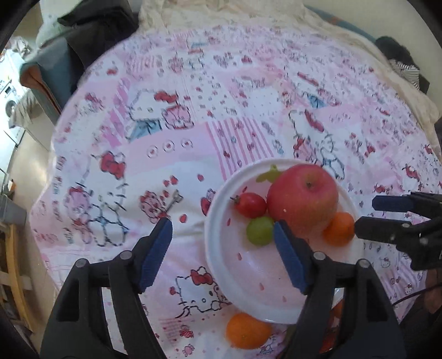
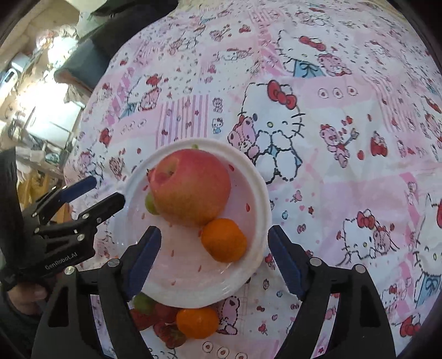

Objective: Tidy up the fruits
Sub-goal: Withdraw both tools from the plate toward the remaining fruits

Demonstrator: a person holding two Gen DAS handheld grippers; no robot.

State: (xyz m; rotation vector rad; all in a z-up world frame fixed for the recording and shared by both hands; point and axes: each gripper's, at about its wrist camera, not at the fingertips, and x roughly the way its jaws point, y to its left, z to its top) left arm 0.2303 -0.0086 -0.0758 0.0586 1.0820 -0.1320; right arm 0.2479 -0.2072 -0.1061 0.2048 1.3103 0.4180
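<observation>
A white plate on the pink cartoon cloth holds a big red apple, a cherry tomato, a green grape and a small orange. Another orange lies on the cloth by the plate's near rim. My left gripper is open above the plate's left rim, with nothing between its pads. My right gripper is open over the plate; the small orange lies below the gap beside the apple, untouched. Each gripper shows in the other's view, the right gripper and the left gripper.
Near the plate's front rim lie an orange, a green grape and red strawberries. The pink cloth spreads far and right. Dark clothing lies at the back left. A hand holds the left gripper.
</observation>
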